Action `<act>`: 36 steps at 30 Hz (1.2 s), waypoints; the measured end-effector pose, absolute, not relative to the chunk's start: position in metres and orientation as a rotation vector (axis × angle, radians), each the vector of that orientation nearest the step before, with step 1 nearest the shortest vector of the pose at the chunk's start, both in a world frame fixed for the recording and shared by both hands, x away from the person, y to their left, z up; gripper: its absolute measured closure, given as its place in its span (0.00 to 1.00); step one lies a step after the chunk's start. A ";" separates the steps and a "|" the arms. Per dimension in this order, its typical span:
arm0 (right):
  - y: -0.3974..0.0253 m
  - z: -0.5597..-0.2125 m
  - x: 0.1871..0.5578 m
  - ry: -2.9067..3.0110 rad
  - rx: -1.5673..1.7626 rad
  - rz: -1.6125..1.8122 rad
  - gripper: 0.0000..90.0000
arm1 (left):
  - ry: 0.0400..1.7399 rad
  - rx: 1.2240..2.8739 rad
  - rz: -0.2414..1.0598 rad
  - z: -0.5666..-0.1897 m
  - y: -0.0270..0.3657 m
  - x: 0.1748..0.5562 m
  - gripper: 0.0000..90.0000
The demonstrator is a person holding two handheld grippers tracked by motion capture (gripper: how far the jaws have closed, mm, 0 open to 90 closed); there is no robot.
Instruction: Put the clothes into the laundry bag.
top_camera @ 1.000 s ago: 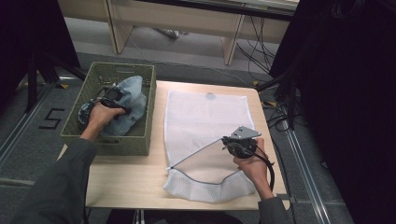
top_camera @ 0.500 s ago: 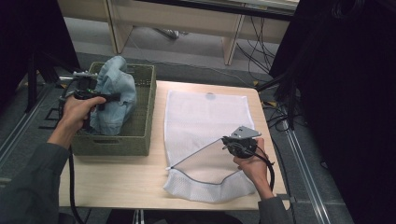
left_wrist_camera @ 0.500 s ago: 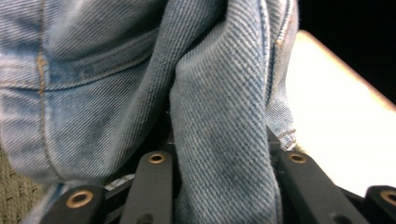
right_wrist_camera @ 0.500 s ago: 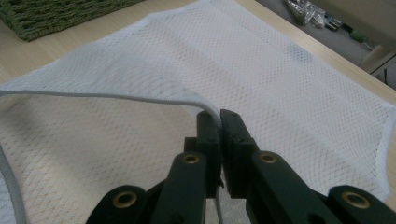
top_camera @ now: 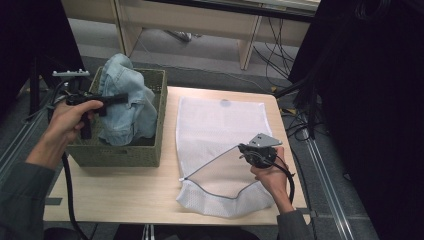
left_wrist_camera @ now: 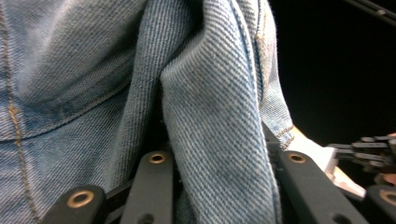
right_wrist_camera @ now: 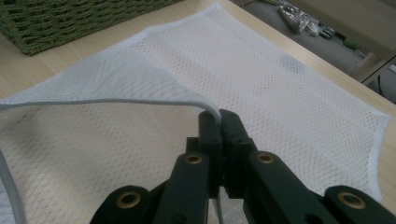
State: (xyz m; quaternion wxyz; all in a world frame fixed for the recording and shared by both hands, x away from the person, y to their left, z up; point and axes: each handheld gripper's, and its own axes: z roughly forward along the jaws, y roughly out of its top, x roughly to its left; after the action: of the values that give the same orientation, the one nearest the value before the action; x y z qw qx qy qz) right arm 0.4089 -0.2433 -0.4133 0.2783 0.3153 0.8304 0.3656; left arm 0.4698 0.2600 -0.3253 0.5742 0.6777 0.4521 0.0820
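Note:
A light blue denim garment point(top_camera: 125, 102) hangs above the green woven basket point(top_camera: 120, 152) at the table's left, its lower part still inside. My left gripper point(top_camera: 117, 98) is shut on a fold of that denim point(left_wrist_camera: 219, 116), which bulges between the jaws. A white mesh laundry bag point(top_camera: 220, 125) lies flat on the table's right half. My right gripper point(top_camera: 243, 148) is shut on the upper edge of the bag's mouth point(right_wrist_camera: 140, 101) and holds it lifted, so the opening gapes toward the table's front.
The basket's woven corner point(right_wrist_camera: 70, 18) lies beyond the bag in the right gripper view. Bare wooden tabletop point(top_camera: 115, 192) runs along the front left. Dark curtains and cables point(top_camera: 305, 95) flank the table on the right, and desk legs stand behind it.
My left gripper has pulled the denim up out of the basket and toward the left. The right gripper has kept the bag's mouth held up in the same place.

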 end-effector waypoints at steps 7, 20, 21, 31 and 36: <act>-0.244 -0.411 0.408 2.227 0.877 0.998 0.99 | 1.018 1.573 0.192 -0.304 0.258 0.456 0.75; -0.244 -0.411 0.409 2.221 0.865 0.993 0.99 | 0.927 1.617 0.170 -0.284 0.242 0.432 0.75; -0.244 -0.411 0.408 2.229 0.876 0.995 0.99 | 0.917 1.618 0.167 -0.282 0.240 0.431 0.75; -0.244 -0.411 0.409 2.224 0.873 0.994 0.99 | 0.784 1.604 0.112 -0.252 0.214 0.407 0.76; -0.243 -0.411 0.408 2.231 0.888 0.997 0.99 | 0.672 1.624 0.030 -0.240 0.184 0.386 0.76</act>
State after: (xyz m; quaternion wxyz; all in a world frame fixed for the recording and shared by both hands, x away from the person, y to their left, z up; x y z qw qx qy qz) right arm 0.4076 -0.2428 -0.4111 0.2678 0.3291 0.8268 0.3694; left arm 0.3860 0.1843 -0.2402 0.6380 0.7115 0.2942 0.0130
